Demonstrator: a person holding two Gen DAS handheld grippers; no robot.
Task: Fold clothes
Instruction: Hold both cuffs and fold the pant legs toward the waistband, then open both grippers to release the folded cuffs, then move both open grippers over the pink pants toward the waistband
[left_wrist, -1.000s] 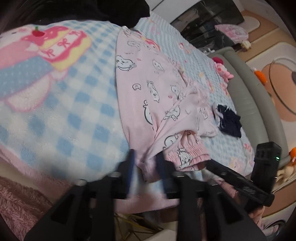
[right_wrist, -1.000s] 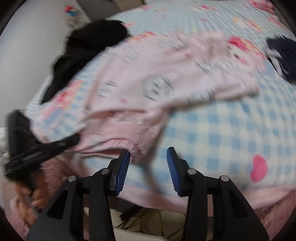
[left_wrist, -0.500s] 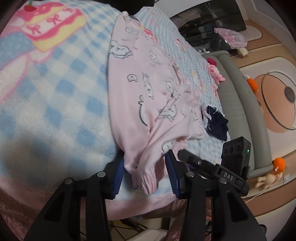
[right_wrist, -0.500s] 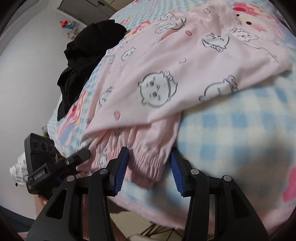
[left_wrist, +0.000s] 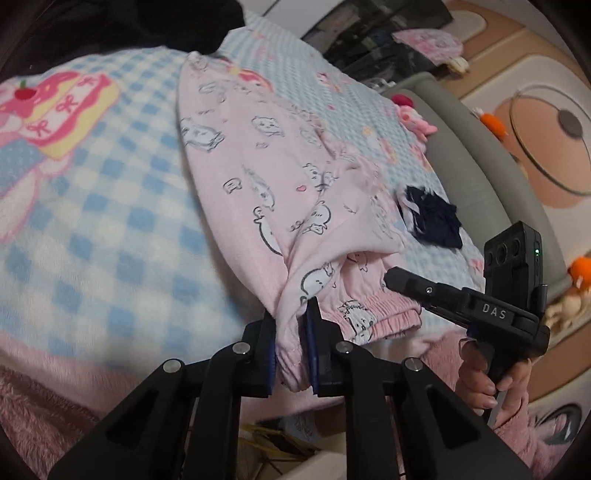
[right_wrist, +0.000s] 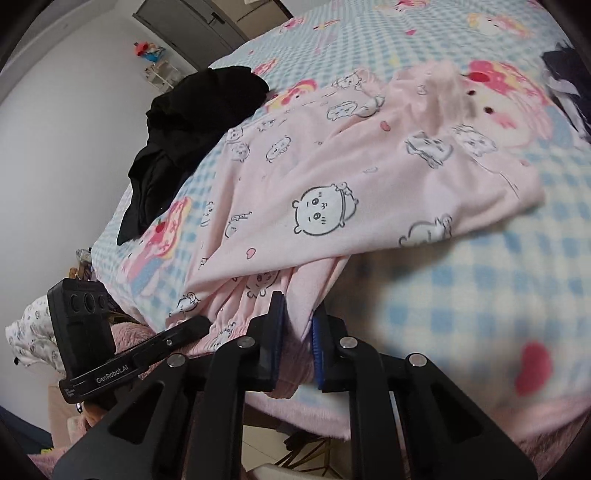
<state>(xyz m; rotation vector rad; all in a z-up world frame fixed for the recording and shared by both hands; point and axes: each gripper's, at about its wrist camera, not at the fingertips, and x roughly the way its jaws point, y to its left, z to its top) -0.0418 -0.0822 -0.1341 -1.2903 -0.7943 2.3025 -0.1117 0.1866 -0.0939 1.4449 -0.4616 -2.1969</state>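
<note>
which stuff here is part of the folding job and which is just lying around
In the job: pink pajama pants, left claw and right claw, each shut on a cuff.

Lying about: black garment, small navy item, checked blanket underneath.

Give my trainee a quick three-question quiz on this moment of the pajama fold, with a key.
1. True or false: both grippers are shut on the pink pajamas.
2. Which garment lies at the far end of the pajamas in the right wrist view? A) black garment B) white towel C) red scarf
3. Fill in: the left gripper pinches the pajamas near the bed's ____ edge.

Key: 1 true, the right gripper clamps them too. 2 A. 3 near; the fabric there hangs over the checkered blanket.
</note>
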